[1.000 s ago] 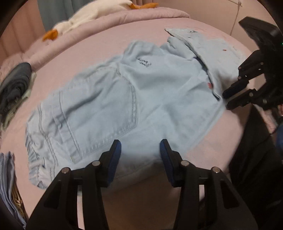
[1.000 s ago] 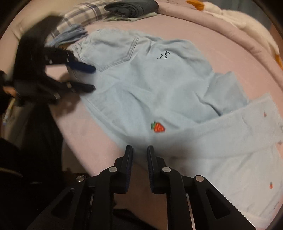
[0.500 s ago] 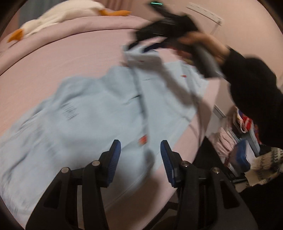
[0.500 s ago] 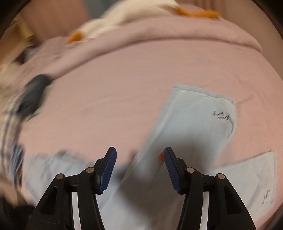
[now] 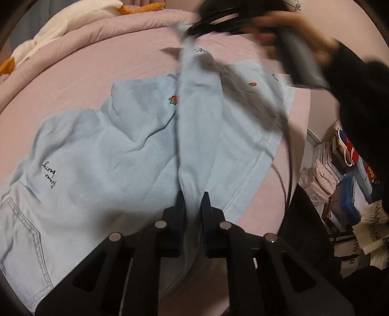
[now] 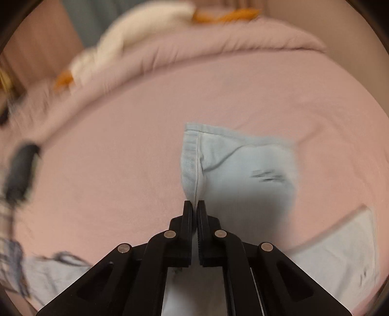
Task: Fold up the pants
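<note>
Both grippers, left [image 5: 193, 203] and right [image 6: 195, 206], are pinching one raised leg of the pants [image 5: 109, 150], which are looking light and limp, best gripped at hem and seam, sagging across the soft pink bed [image 6: 121, 150], a plush goose [image 5: 60, 21] lying beyond.

Pants [image 5: 121, 155]: light blue, spread on pink bed [image 5: 73, 70], one leg lifted in a ridge.
Left gripper [image 5: 193, 201]: fingers pinch that ridge's near end.
Right gripper [image 5: 218, 19]: blurred, seemingly holding the leg's far end.
</note>
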Motion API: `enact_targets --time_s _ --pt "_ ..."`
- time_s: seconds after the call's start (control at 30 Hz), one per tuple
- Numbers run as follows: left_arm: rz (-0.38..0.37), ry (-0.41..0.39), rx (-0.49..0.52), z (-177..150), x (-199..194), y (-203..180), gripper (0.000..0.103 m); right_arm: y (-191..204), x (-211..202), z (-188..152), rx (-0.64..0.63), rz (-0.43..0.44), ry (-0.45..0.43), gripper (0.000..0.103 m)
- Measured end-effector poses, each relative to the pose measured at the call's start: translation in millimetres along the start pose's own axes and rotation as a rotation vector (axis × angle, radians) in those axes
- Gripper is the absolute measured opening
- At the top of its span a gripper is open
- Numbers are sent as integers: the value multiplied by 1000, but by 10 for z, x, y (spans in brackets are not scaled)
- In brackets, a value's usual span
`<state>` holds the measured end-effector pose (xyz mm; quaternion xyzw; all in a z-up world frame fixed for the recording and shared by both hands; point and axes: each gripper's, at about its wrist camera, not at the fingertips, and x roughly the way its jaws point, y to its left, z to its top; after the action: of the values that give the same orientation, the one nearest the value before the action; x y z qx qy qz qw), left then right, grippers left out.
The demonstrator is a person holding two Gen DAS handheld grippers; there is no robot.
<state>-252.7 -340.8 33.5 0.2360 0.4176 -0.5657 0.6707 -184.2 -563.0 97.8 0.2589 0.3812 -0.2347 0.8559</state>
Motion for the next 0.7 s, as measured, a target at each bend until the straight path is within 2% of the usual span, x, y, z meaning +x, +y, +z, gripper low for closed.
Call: enact_targets --time_s 0.03,0.13,0.2,0.23,0.27,0.33,0.43,0.5,0.53,0.57,0.6,0.7 --pt "8 -7 17 -10 -22 -5 11 -139 -311 -72 30 42 -72 4" --pt "16 -5 57 -36 17 -73 11 -555 -977 -436 130 94 -201 4" --pt "29 -3 73 -37 54 -99 10 -804 -1168 -748 222 90 -231 4" --pt "36 2 78 -39 77 -97 10 -1039 -1195 -929 271 89 -232 4" --pt "37 5 76 -55 13 12 11 -1186 -1153 -961 299 92 -227 4" --pt "40 12 72 -46 35 31 11 -1496 -989 -1255 393 115 -167 4" --pt "64 21 72 -23 45 37 11 -1637 -899 -1446 529 212 -171 4" --pt "73 24 68 -10 61 28 11 -1625 -822 -1429 618 278 -205 14" --pt "76 25 66 -2 63 31 11 -1679 -814 -1401 661 297 -225 31" --pt "76 24 62 -4 52 41 11 -1728 -817 -1355 696 318 -250 44" --pt "79 25 59 3 53 38 11 -1742 -814 -1345 713 329 -268 46" --pt "95 27 57 19 58 15 10 -1779 -752 -1210 761 253 -275 46"
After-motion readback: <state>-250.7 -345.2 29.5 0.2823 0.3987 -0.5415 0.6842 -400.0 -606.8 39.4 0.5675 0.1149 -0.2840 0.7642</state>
